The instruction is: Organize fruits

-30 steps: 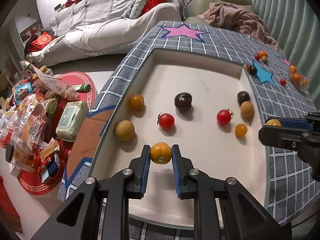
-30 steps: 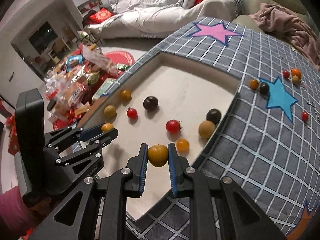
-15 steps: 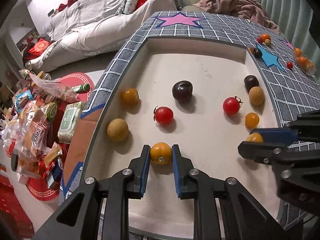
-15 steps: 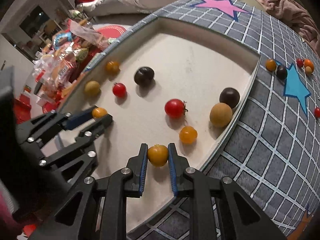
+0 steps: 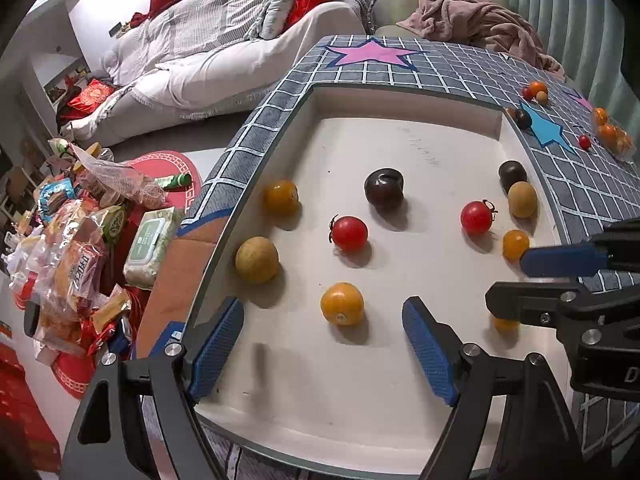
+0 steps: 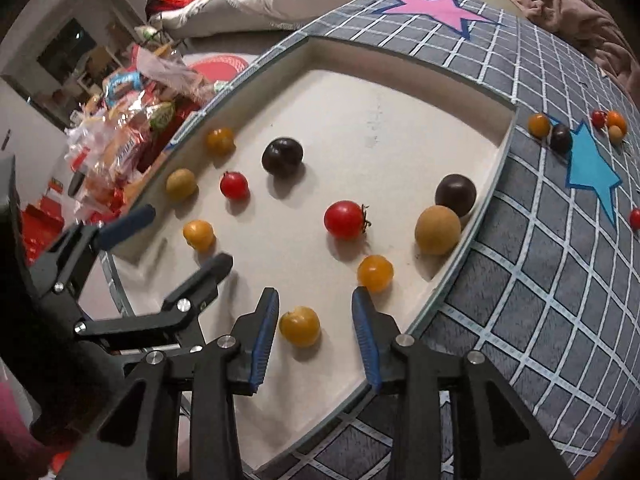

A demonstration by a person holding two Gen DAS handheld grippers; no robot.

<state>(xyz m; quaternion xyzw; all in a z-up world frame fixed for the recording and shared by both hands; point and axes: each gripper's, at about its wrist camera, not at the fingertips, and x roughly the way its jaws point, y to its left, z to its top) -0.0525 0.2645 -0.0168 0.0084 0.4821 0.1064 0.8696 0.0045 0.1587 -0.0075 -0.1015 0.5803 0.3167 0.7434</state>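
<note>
A white tray (image 5: 400, 108) lies on a grey checked cloth and holds two loose groups of fruit. My left gripper (image 5: 324, 306) is opening over the tray's near left. An orange tomato (image 5: 342, 304) rests on the tray floor between its blue pads (image 5: 218, 344), clear of both. My right gripper (image 6: 315, 296) is also opening, at the tray's near right. A yellow-orange tomato (image 6: 300, 326) lies free between its pads (image 6: 264, 336). In the left wrist view the right gripper (image 5: 507, 278) comes in from the right edge. In the right wrist view the left gripper (image 6: 188, 236) straddles its tomato (image 6: 199, 235).
A dark plum (image 5: 384, 190), red tomatoes (image 5: 349, 233) (image 5: 476, 217) and tan fruits (image 5: 257, 259) (image 5: 522, 199) lie farther back in the tray. Several small fruits (image 5: 536, 90) sit on the cloth near a blue star (image 5: 546, 130). Snack packets (image 5: 76, 256) are piled on the floor to the left.
Both grippers were shut on orange tomatoes; now both have spread their jaws and the tomatoes lie free on the tray floor. The right gripper came lower over the tray.
</note>
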